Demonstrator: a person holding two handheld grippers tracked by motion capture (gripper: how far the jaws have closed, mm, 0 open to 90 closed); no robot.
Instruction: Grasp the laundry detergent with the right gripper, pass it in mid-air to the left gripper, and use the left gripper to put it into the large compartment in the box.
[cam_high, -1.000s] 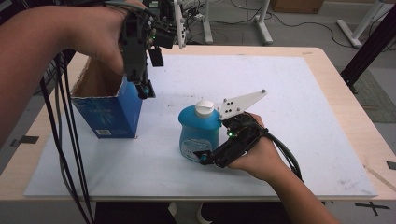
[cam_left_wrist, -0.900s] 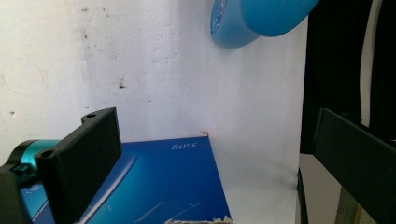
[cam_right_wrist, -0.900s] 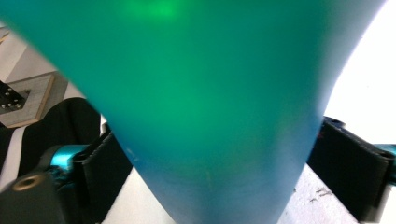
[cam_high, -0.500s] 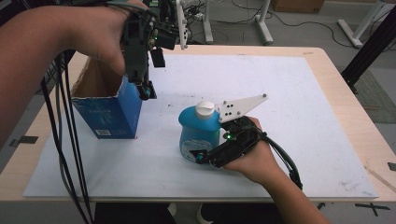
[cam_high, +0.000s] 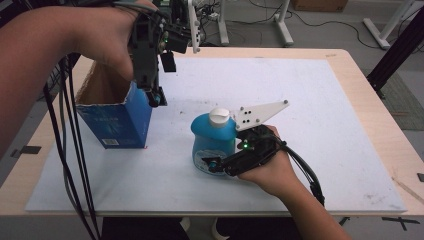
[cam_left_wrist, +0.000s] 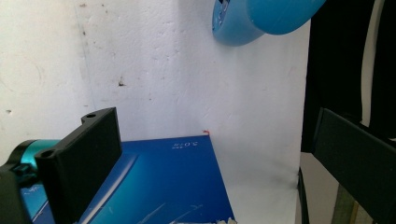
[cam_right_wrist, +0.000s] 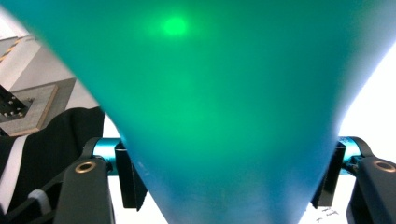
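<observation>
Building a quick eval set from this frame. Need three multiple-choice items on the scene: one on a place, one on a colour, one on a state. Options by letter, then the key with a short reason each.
1. Where does the blue bottle stand relative to the open blue box in the high view?
A. To its right on the white sheet
B. Inside it
C. Behind it, off the table

2. What colour is the bottle's cap?
A. Red
B. White
C. Black

3. How do the jaws of the right gripper stand?
A. Wide open in the air above the box
B. Around the bottle's lower body, one at each side
C. Clamped on the box's rim

Key:
1 A, the bottle stands on the white sheet right of the box.
2 B, the high view shows a white cap.
3 B, the right gripper view shows a jaw at each flank of the bottle; they have just been closing on it.
</observation>
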